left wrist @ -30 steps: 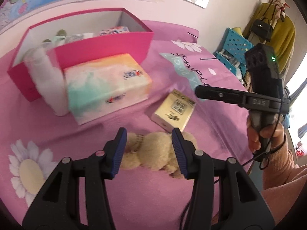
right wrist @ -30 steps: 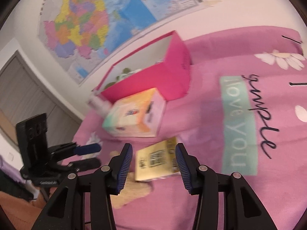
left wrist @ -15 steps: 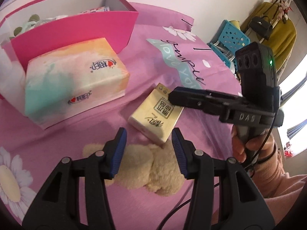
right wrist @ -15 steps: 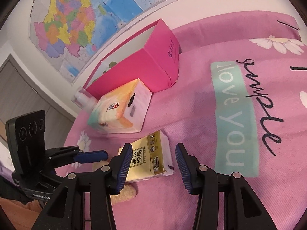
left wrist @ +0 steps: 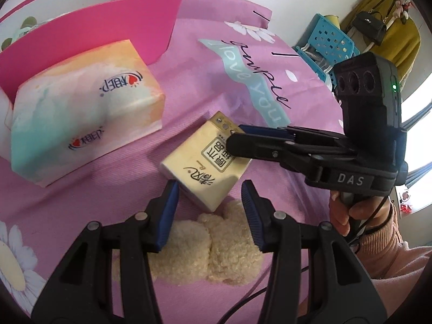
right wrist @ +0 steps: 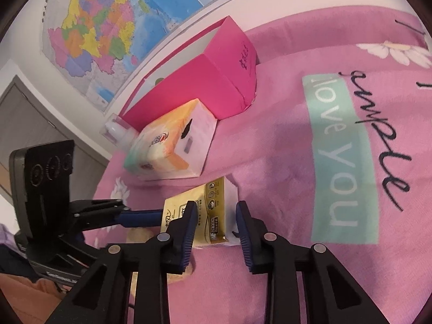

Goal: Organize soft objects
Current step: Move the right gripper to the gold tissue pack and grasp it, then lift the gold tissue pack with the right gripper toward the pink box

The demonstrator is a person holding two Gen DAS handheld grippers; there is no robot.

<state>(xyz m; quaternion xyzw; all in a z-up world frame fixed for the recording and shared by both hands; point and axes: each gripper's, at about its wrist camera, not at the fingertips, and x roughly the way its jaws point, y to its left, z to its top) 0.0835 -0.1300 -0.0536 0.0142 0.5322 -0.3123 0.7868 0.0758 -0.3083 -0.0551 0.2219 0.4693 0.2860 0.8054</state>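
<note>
A gold tissue pack [left wrist: 208, 162] lies on the pink bedspread [left wrist: 216, 81], one corner resting on a cream plush toy [left wrist: 210, 245]. My right gripper [right wrist: 214, 216] has its jaws closing, and both blue pads press the near end of the tissue pack [right wrist: 213, 205]. In the left wrist view, the right gripper [left wrist: 237, 135] reaches in from the right, held by a hand. My left gripper [left wrist: 210, 202] hovers over the plush toy with its jaws closing a little. Plush and pack corner show between its pads, which do not squeeze either.
A pastel tissue box [left wrist: 81, 108] lies before an open pink box [left wrist: 108, 19] holding several items. A clear bottle [right wrist: 116, 132] stands by the box's left end. A blue basket [left wrist: 329, 37] and hanging clothes are off the bed's right side. A map covers the wall.
My left gripper moved forward and down over the plush toy. My right gripper sank onto the gold tissue pack and its jaws narrowed around it.
</note>
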